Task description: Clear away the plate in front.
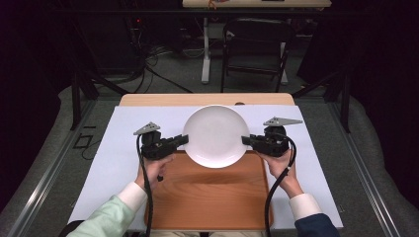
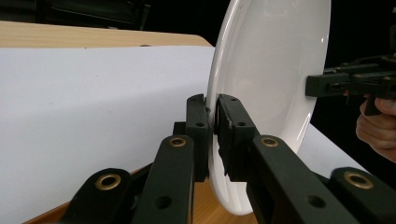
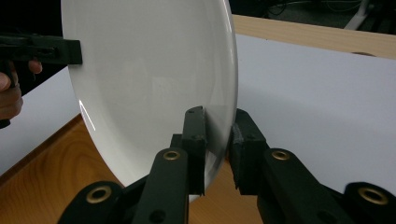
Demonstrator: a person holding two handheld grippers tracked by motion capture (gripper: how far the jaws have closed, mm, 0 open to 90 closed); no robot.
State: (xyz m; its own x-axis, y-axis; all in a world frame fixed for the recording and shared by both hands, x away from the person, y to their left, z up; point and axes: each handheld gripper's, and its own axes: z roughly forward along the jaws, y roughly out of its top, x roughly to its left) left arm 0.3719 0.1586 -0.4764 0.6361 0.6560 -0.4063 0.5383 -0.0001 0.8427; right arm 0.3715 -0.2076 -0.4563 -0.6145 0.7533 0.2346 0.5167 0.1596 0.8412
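A round white plate (image 1: 216, 136) sits level over the far edge of the wooden tray (image 1: 207, 197), held from both sides. My left gripper (image 1: 185, 139) is shut on its left rim. In the left gripper view the two black jaws of the left gripper (image 2: 212, 105) pinch the edge of the plate (image 2: 271, 70). My right gripper (image 1: 244, 140) is shut on the right rim. The right gripper view shows the right gripper (image 3: 218, 116) with its jaws either side of the plate (image 3: 149, 79) at the edge. Whether the plate rests on the tray or hangs just above it I cannot tell.
A white sheet (image 1: 123, 133) covers the tabletop under the tray, and the bare wooden table edge (image 1: 207, 99) lies beyond it. A dark folding chair (image 1: 257, 44) and a white desk leg (image 1: 206, 49) stand on the floor behind the table.
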